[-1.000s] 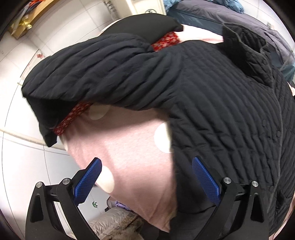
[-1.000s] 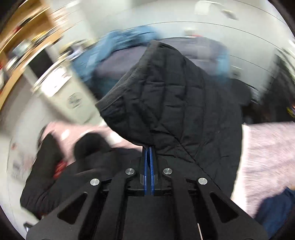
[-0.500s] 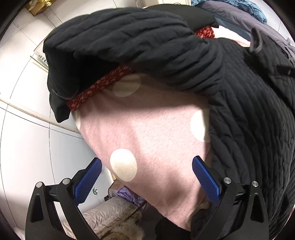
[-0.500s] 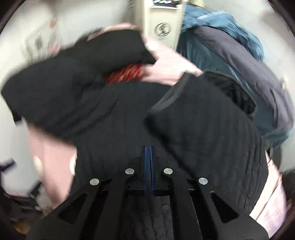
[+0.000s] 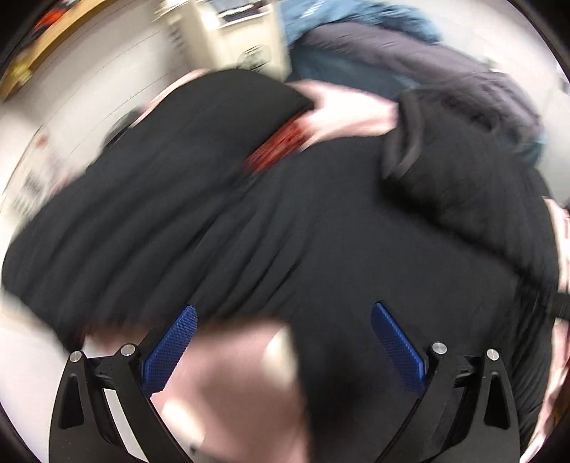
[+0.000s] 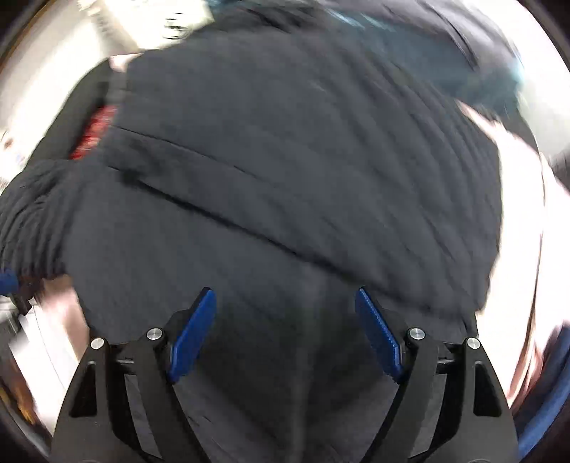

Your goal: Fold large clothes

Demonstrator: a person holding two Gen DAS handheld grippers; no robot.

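A black quilted jacket lies spread on a pink spotted cover; both views are motion-blurred. A red patterned lining shows at a fold near its far edge. My left gripper is open and empty, just above the jacket's near edge. In the right wrist view the jacket fills the frame, with one flap folded over the body. My right gripper is open and empty, close over the jacket.
A dark grey and teal pile of clothes lies beyond the jacket. A cream cabinet stands behind, also in the right wrist view. White tiled floor lies at the left.
My right gripper has opened and let go of the jacket flap, which now lies folded over the body. My left gripper has swung from the pink cover toward the jacket.
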